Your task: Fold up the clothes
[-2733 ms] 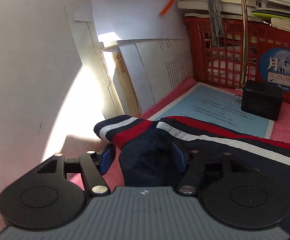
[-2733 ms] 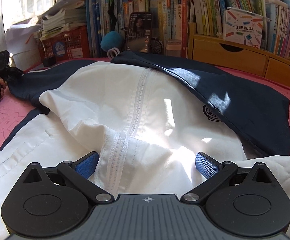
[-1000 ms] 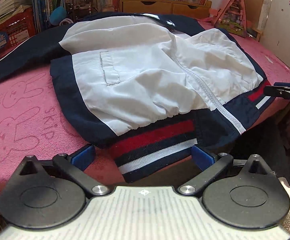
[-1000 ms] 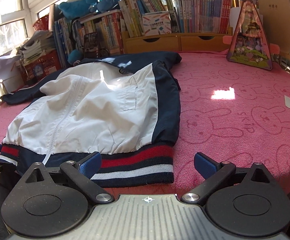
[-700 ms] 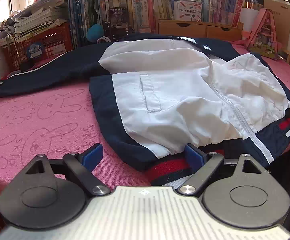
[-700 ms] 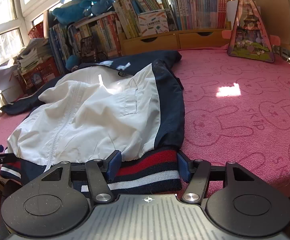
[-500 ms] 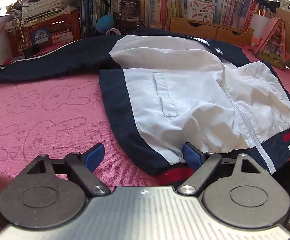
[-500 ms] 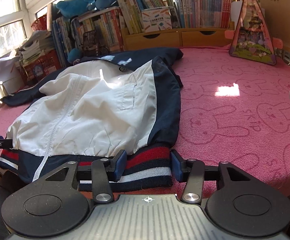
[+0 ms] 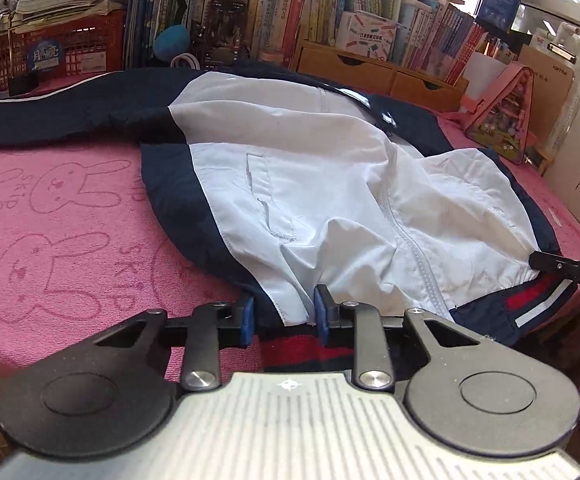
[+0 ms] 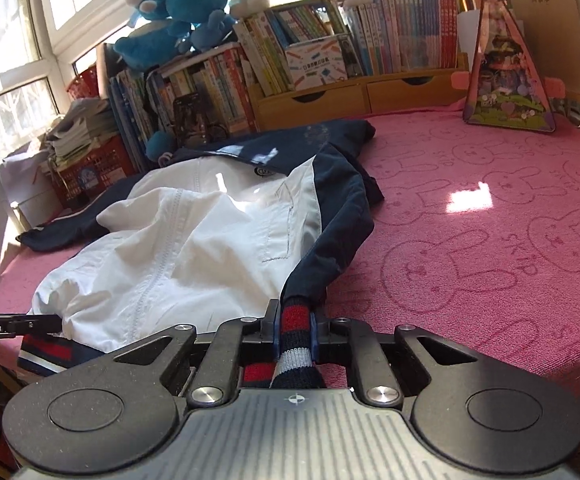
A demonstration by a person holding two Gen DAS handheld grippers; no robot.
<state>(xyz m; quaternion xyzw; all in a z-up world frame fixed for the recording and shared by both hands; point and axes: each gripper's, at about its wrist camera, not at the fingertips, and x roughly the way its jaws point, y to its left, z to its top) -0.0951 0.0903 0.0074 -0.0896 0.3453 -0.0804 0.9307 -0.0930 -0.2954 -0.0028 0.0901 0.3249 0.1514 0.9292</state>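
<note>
Jacket (image 9: pixel 329 184) stretches away from both grippers, its striped hem (image 10: pixel 295 344) nearest; left gripper (image 9: pixel 284 316) and right gripper (image 10: pixel 294 330) are closing on opposite hem corners.

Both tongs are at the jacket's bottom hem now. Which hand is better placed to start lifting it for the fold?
Right, probably. The right tongs are closing with the striped hem bunched squarely between them. The left tongs are closing on looser jacket fabric at the hem's edge.
</note>
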